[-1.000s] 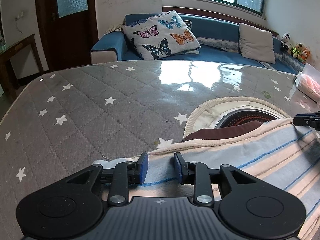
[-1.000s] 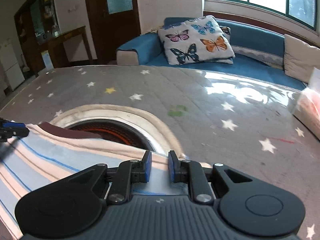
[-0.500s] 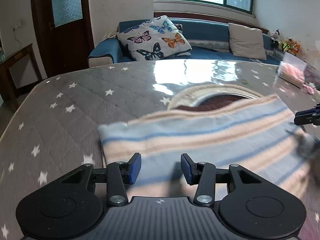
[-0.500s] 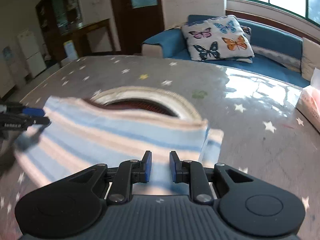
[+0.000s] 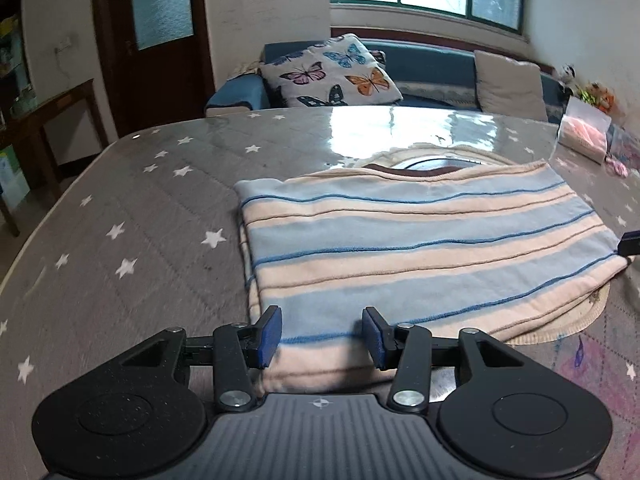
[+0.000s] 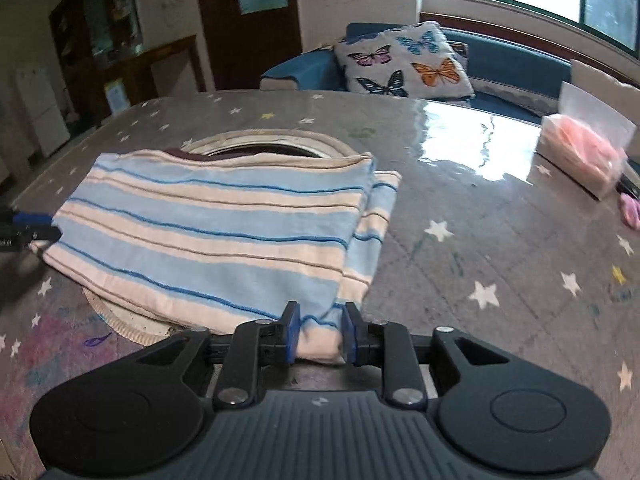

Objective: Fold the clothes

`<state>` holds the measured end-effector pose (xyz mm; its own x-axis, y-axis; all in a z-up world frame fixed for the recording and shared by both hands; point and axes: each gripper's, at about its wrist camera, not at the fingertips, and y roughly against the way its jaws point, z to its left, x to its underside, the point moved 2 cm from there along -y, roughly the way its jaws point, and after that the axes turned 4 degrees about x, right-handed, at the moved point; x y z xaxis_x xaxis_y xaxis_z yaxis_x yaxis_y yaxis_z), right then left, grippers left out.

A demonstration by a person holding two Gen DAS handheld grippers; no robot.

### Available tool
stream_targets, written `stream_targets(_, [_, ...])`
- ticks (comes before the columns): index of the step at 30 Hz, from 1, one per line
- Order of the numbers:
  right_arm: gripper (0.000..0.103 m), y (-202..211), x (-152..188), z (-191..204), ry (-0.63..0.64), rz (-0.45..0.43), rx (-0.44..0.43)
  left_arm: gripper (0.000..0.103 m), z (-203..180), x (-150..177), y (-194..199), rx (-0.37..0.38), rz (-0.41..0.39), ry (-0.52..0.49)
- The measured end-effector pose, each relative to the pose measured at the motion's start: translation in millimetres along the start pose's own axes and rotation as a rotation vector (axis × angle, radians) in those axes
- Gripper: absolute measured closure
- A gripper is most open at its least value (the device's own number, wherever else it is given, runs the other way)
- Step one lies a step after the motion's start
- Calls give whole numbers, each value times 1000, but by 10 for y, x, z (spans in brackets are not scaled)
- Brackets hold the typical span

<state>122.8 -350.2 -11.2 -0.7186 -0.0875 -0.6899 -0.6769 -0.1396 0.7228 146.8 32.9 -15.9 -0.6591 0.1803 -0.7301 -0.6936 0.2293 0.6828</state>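
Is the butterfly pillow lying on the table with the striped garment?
No, the butterfly pillow sits on the blue sofa behind the table, apart from the striped garment.

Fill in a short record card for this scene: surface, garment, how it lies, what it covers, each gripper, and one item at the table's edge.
surface: grey star-print table cover
garment: blue-and-cream striped sweater, folded flat
covers: part of a round woven mat
left gripper: jaws opening, near hem between them, pads clear
right gripper: jaws opening, sweater corner between them
edge item: clear bag of pink things
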Motion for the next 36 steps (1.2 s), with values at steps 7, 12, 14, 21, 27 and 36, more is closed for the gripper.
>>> stream_targets(7, [67, -39, 83, -120, -71, -3, -7, 52, 73, 67, 55, -21, 11, 56])
stream_targets(12, [68, -27, 125, -133, -106, -9, -22, 52, 164, 137, 37, -14, 35, 110])
stream_targets(14, [74, -23, 134, -144, -121, -12, -25, 53, 183, 148, 49, -5, 33, 121])
stream_targets(21, [93, 8, 163, -107, -149, -22, -28, 86, 266, 178, 134, 31, 31, 161])
stream_targets(27, [94, 198, 291, -80, -125, -9, -8, 92, 199, 305, 388, 80, 44, 119])
stream_targets(36, [91, 774, 768, -98, -103, 70, 31, 87, -39, 700, 842, 161, 84, 49])
